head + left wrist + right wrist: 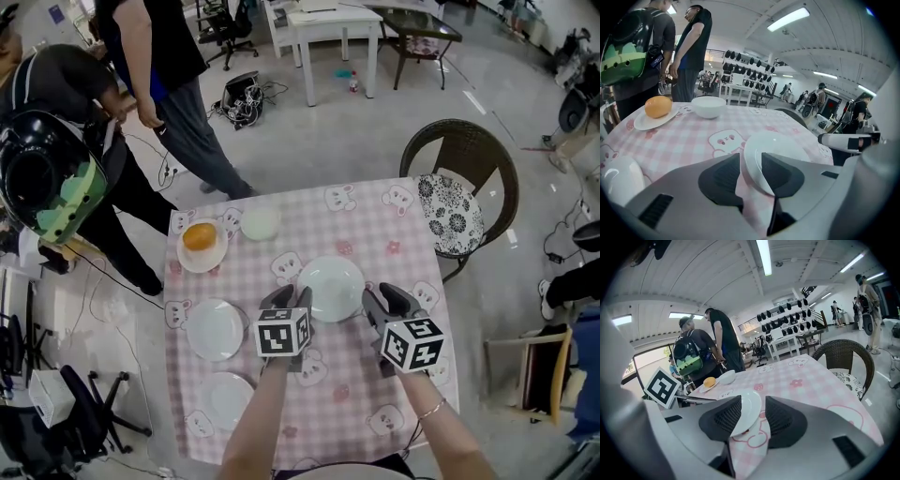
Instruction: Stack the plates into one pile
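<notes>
A white plate (330,281) lies in the middle of the pink checked table (375,225). My left gripper (290,298) is at its left rim and my right gripper (386,300) at its right rim. In the left gripper view the plate's (783,143) rim sits between the wide-set jaws of the left gripper (750,164), which is open. In the right gripper view the plate (746,411) lies against the left pad, with a gap to the other pad; the right gripper (761,411) is open. Two more white plates lie at the table's left, one (215,329) above the other (228,398).
A plate holding an orange bun (202,246) and a white bowl (260,223) stand at the far left of the table. Two people (159,94) stand beyond that corner. A wicker chair (459,178) stands at the far right corner.
</notes>
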Available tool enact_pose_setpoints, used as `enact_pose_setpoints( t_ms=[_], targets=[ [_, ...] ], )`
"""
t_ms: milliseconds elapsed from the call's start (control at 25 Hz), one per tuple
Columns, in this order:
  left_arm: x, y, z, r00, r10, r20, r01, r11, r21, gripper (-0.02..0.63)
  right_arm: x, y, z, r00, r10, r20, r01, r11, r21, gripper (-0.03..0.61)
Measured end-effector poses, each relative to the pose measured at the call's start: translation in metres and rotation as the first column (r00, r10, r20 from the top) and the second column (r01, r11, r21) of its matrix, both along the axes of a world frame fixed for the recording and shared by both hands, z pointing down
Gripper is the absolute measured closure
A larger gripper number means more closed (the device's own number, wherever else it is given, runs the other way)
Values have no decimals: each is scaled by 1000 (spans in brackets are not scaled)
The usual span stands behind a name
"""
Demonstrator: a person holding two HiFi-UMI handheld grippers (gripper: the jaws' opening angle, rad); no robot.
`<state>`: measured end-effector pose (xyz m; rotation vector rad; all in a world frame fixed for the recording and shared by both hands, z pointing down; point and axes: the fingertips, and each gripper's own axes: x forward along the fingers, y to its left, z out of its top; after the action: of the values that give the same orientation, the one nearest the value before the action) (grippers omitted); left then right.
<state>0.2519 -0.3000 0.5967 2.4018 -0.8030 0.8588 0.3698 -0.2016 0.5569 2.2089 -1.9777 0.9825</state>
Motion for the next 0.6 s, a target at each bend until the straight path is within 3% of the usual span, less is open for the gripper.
enact_pose_setpoints(
  t_ms=[240,600],
  targets=[
    [0,-1,7,998,23,52,-19,997,-69,465,-2,-1,3,1000,-4,3,4,1000,-5,431],
    [1,0,10,999,17,40,-12,991,-130,468,-7,0,5,1000,-17,2,17,1000,-21,433]
  ],
)
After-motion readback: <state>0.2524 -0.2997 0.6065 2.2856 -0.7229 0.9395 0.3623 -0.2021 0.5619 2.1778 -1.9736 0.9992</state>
